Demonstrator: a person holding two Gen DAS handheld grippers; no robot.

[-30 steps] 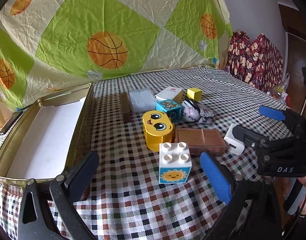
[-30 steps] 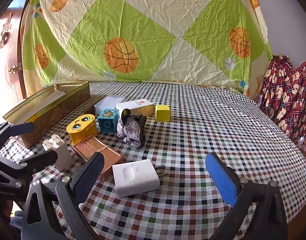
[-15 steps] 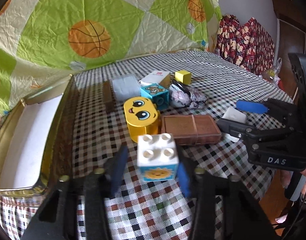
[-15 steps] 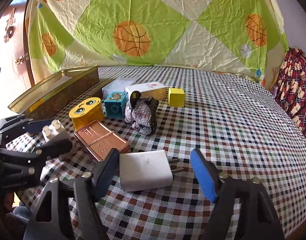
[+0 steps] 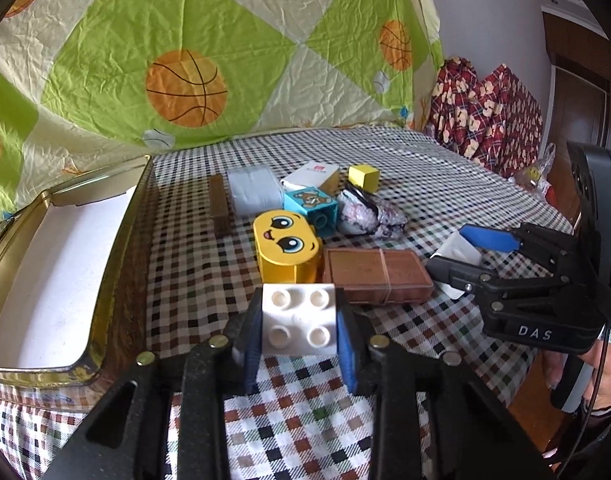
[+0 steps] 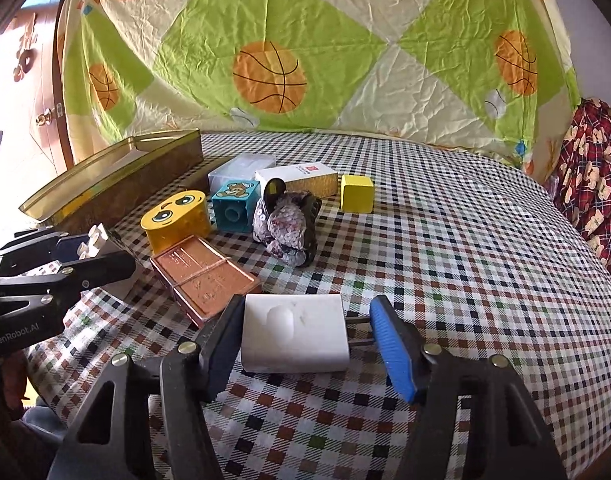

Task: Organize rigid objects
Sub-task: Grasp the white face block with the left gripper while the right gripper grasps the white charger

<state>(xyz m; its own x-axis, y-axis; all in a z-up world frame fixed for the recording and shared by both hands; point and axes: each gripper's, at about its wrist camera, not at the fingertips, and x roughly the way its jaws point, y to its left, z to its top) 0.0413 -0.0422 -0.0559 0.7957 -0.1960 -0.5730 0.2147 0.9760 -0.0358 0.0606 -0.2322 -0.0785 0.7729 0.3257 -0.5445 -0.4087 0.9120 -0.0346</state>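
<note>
Stage: early, by my reading; the tin at the left is showing only its white lining, so nothing seems to be packed yet, though its near corner is hidden.
Left gripper: its jaws are closing on the white brick, and the blue pads are pressing the brick's two sides; the brick is sitting just in front of the yellow face block, near the tin's right wall.
Right gripper: the jaws are bracketing the white charger; the left pad is touching the charger's body, while the right blue pad is meeting the prongs' tips, so it is pinching the charger end to end, though I cannot tell how firmly.
Charger's place: lying flat on the checked cloth, just beside the brown case.
Left to do: judging from the pile, everything else is waiting — the face block, the blue cube, the yellow cube, the white carton, the grey box, the brown case and the dark bar.
Odd item: a crumpled scaly bundle is lying mid-pile; it looks soft, so it may not belong with the rigid things.
In the way: the face block and the brown case are crowding both grips, and the tin's raised wall is standing between the brick and the lining.
Backdrop: a basketball-print sheet is hanging behind the table.
</note>
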